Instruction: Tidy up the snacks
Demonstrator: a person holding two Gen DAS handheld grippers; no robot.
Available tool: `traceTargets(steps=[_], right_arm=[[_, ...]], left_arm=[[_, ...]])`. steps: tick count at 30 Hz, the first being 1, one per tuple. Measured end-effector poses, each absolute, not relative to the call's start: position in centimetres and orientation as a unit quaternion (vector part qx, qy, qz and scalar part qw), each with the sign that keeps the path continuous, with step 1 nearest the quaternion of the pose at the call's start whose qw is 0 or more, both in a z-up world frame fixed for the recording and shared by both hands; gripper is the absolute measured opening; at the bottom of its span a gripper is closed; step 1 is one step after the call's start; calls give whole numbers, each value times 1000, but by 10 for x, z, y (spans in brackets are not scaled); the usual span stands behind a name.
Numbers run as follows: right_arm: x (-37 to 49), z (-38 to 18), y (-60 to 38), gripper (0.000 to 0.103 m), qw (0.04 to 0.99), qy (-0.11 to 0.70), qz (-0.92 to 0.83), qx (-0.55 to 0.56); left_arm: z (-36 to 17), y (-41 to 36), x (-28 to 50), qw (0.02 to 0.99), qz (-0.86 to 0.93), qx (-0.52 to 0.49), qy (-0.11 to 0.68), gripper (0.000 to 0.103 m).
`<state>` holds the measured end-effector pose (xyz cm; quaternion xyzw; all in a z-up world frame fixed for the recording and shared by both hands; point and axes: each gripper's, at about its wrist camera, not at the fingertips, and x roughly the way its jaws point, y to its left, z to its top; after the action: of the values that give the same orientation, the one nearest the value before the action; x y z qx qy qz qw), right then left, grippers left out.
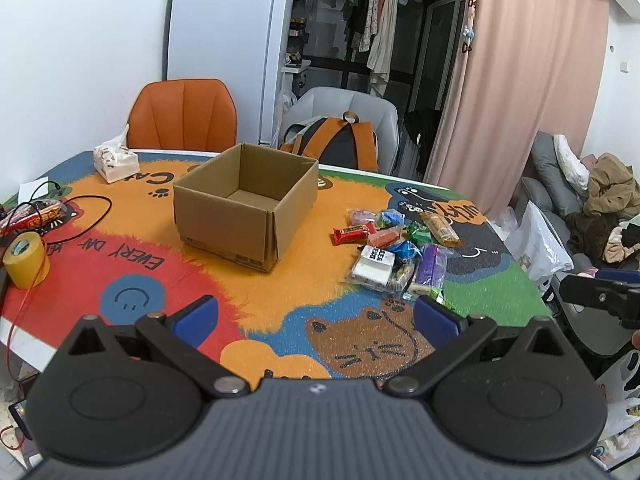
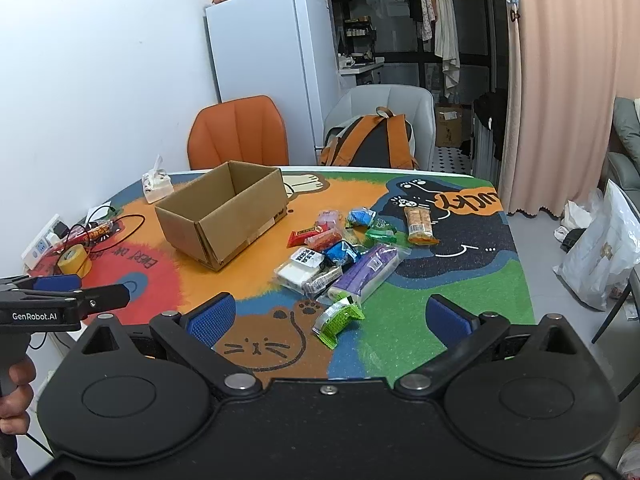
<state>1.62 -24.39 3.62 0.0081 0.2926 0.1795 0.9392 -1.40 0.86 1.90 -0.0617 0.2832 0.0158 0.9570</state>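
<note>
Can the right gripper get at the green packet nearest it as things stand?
Probably yes: the right gripper is open, and the green packet lies alone on the mat just ahead with nothing over it.

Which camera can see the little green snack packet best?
The right wrist view: the green snack packet lies whole and close, between the open jaws. The left wrist view shows only a green sliver behind its jaw.
</note>
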Motion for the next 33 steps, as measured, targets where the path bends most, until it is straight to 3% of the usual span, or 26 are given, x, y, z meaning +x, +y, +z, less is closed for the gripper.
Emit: traceTargets(steps=[33], right_arm=[[13, 36, -244, 103, 939, 290, 185, 12]], left_arm=[[28, 12, -21, 962, 23, -59, 265, 103]])
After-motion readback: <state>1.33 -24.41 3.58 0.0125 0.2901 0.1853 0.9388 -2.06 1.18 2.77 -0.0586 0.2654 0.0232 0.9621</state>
